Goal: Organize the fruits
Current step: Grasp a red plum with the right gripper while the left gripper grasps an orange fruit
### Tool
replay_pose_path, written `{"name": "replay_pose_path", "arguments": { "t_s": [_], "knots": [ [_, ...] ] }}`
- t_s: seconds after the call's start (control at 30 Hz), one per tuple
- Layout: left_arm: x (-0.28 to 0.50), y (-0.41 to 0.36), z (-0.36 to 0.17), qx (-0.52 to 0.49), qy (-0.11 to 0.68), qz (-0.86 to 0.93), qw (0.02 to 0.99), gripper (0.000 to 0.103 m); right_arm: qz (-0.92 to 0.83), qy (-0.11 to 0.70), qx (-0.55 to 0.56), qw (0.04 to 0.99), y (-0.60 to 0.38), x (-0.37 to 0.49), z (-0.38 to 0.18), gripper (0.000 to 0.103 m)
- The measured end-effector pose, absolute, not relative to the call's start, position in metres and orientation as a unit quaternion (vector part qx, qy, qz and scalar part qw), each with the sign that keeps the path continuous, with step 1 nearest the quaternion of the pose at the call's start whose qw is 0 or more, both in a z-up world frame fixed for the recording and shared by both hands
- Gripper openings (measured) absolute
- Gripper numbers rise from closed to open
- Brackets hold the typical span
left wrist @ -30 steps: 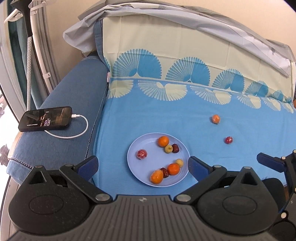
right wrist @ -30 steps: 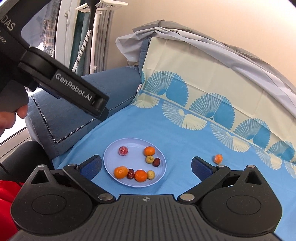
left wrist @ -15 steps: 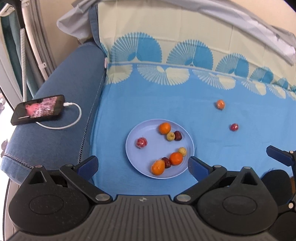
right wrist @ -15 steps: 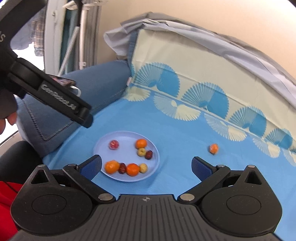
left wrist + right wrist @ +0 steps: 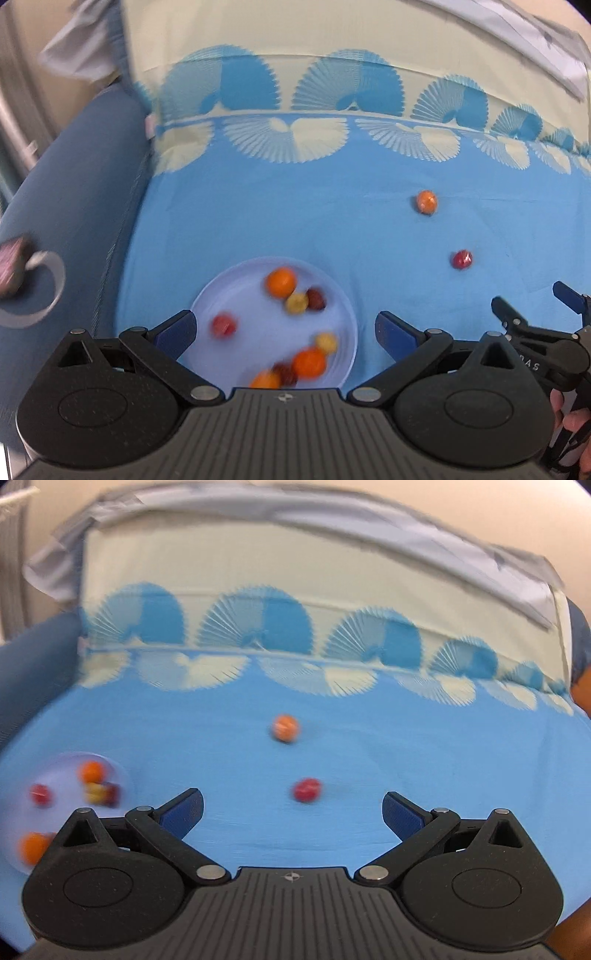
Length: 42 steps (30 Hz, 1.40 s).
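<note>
A pale blue plate (image 5: 229,295) lies on the blue sheet and holds several small orange, red and yellow fruits. My left gripper (image 5: 285,328) is open and empty just above the plate's near half. Two fruits lie loose on the sheet: an orange one (image 5: 426,201) and a red one (image 5: 461,259). In the right wrist view the red fruit (image 5: 306,790) lies just ahead between my open fingers and the orange fruit (image 5: 285,728) lies farther back. My right gripper (image 5: 291,810) is open and empty; it also shows in the left wrist view (image 5: 532,306). The plate (image 5: 114,771) is at the left there.
A dark blue cushion (image 5: 74,192) borders the sheet on the left, with a phone (image 5: 11,254) and white cable (image 5: 55,288) on it. A patterned pillow (image 5: 332,92) stands upright along the back.
Both grippers have moved forward and lower. The right gripper has swung to the right, so the loose red fruit is now centred ahead of it and the plate has slid to the left edge.
</note>
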<state>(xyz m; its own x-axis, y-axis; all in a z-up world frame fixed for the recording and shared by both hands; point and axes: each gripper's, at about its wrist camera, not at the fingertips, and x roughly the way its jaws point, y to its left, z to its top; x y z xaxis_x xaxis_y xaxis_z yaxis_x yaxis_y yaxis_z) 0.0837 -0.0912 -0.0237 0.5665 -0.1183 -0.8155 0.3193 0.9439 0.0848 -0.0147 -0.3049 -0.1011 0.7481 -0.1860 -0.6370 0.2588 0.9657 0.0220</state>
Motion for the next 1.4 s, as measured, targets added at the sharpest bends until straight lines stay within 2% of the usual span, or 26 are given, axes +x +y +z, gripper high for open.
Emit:
{"name": "replay_pose_path", "arguments": {
  "t_s": [0.3,0.53,0.67,0.93,1.03,1.07,1.1,1.13,1.17,1.2,1.4],
  "knots": [
    [0.183,-0.212,-0.094,0.149,0.450,-0.210,0.855,0.103,-0.090,0.360,0.072,0.926,-0.353,0.056,-0.187,0.102],
    [0.248,-0.299,-0.161,0.201,0.439,-0.236,0.844,0.103,-0.104,0.375,0.087,0.917,-0.376,0.098,-0.227,0.102],
    [0.260,-0.330,-0.184,0.234,0.430,-0.258,0.833,0.103,-0.135,0.362,0.098,0.917,-0.390,0.096,-0.231,0.102],
    [0.280,-0.356,-0.198,0.219,0.442,-0.287,0.821,0.102,-0.140,0.359,0.101,0.917,-0.389,0.095,-0.235,0.099],
    [0.290,-0.352,-0.196,0.187,0.465,-0.278,0.820,0.077,-0.147,0.358,0.100,0.917,-0.390,0.092,-0.233,0.088],
    [0.290,-0.349,-0.192,0.175,0.463,-0.282,0.822,0.058,-0.146,0.357,0.100,0.917,-0.392,0.090,-0.232,0.077],
    [0.289,-0.347,-0.189,0.167,0.464,-0.297,0.818,0.047,-0.146,0.356,0.103,0.917,-0.394,0.087,-0.230,0.059],
    [0.286,-0.348,-0.185,0.169,0.467,-0.304,0.813,0.042,-0.147,0.354,0.105,0.917,-0.396,0.084,-0.229,0.051],
    [0.283,-0.348,-0.183,0.179,0.464,-0.297,0.815,0.042,-0.152,0.354,0.105,0.917,-0.398,0.083,-0.228,0.038],
    [0.280,-0.348,-0.181,0.187,0.460,-0.291,0.818,0.042,-0.158,0.354,0.105,0.916,-0.399,0.083,-0.227,0.035],
    [0.262,-0.333,-0.158,0.189,0.478,-0.255,0.819,0.042,-0.208,0.325,0.121,0.915,-0.414,0.076,-0.222,0.035]
  ]
}}
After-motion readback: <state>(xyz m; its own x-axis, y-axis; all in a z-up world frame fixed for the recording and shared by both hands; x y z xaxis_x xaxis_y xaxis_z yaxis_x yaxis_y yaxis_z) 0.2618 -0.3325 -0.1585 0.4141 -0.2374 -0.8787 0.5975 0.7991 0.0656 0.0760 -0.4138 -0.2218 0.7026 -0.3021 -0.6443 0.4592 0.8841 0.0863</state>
